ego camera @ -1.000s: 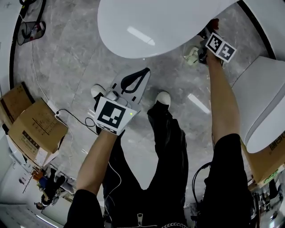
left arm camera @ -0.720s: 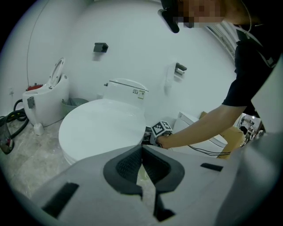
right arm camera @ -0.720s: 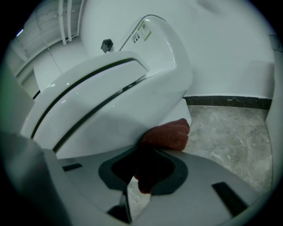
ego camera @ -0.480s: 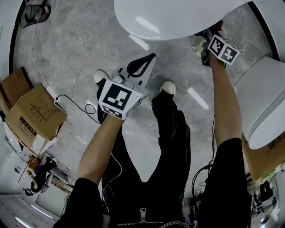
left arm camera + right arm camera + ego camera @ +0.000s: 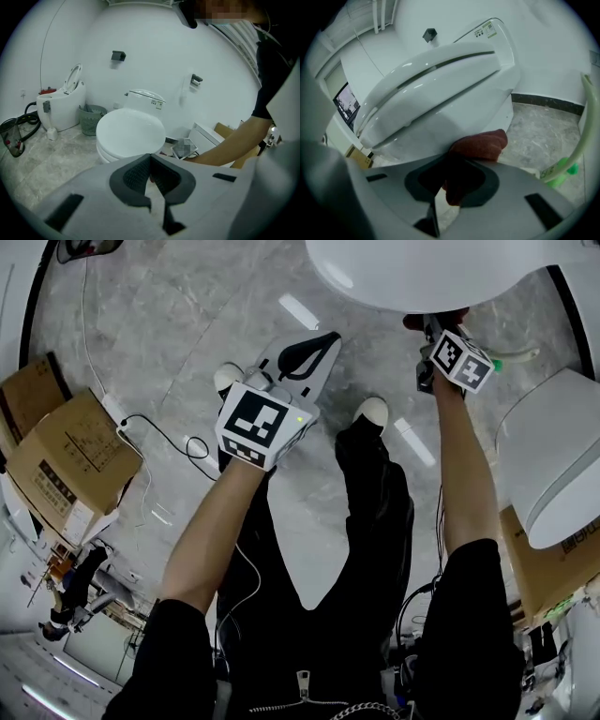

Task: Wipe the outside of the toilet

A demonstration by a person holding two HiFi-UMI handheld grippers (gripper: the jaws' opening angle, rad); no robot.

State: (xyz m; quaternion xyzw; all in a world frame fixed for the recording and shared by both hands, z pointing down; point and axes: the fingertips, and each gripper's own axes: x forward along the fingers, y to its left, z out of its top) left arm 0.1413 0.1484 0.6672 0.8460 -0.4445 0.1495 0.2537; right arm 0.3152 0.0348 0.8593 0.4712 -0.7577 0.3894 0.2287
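The white toilet point(image 5: 412, 273) fills the top of the head view; its closed lid and bowl point(image 5: 440, 98) loom in the right gripper view. My right gripper point(image 5: 427, 334) is shut on a dark red cloth point(image 5: 480, 145), which presses against the bowl's outer side under the rim. My left gripper point(image 5: 314, 345) hangs over the floor left of the bowl, jaws closed together with nothing between them. In the left gripper view the toilet point(image 5: 131, 131) stands ahead, with my right arm point(image 5: 225, 147) reaching beside it.
Cardboard boxes point(image 5: 61, 460) and a cable point(image 5: 155, 427) lie on the marble floor at left. Another white fixture point(image 5: 553, 456) and a box point(image 5: 553, 568) stand at right. A green hose point(image 5: 588, 136) runs beside the bowl. A second toilet point(image 5: 61, 105) and a basket point(image 5: 91, 119) stand by the wall.
The toilet has slid toward the top right of the head view as the head turned. My right gripper stayed at the bowl's side with the cloth; the left gripper rose slightly toward the bowl.
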